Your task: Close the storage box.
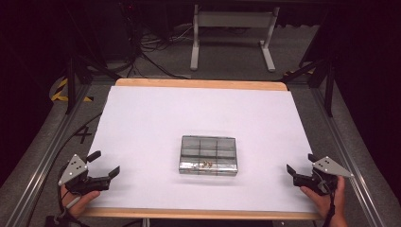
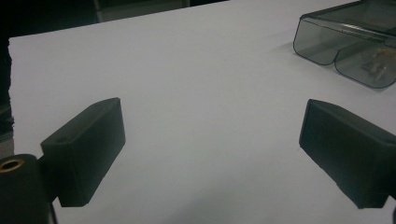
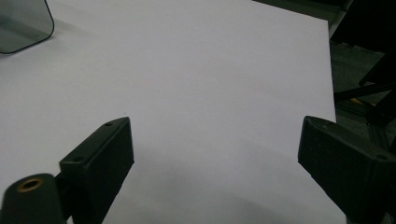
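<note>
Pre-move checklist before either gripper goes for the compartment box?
1. Left gripper open, nothing between the jaws: ok.
2. Right gripper open, nothing between the jaws: ok.
3. Clear compartment box lies flat mid-table, apart from both grippers: ok.
4. Lid closed or latched: cannot tell.
5. Small items sit in a near-row compartment; what they are: cannot tell.
6. White table cover bare between grippers and box: ok.
</note>
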Available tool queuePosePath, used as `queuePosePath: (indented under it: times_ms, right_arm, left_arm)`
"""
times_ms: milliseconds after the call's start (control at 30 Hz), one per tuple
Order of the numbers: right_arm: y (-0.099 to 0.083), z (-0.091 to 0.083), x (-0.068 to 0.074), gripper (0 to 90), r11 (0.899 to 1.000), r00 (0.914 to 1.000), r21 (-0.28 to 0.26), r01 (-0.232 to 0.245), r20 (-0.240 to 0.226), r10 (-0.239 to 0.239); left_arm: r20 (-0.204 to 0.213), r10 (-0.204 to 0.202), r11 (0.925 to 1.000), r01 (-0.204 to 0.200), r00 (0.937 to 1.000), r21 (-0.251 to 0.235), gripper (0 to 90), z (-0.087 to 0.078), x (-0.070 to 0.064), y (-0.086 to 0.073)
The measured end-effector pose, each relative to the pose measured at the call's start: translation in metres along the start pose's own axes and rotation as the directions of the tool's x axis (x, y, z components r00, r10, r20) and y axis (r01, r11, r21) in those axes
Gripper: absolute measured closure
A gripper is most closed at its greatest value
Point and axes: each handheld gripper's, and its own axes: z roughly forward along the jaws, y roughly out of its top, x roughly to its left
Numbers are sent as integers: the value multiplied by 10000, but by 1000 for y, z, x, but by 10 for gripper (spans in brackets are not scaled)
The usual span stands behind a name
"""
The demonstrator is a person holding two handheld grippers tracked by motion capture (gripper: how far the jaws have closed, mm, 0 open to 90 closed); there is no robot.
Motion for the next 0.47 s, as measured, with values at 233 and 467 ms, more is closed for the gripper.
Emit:
queuePosePath:
  times_ms: [233,467]
  right_arm:
    - [0,1,2,130,9998,9998,113,156,153,-158]
    - [1,2,3,114,9996,9997,181,200,154,-203]
  left_arm:
    - [-3,38,9999,-38,10000,118,83,1,0,1]
    - [-60,20,9999,-20,10000,146,76,2,0,1]
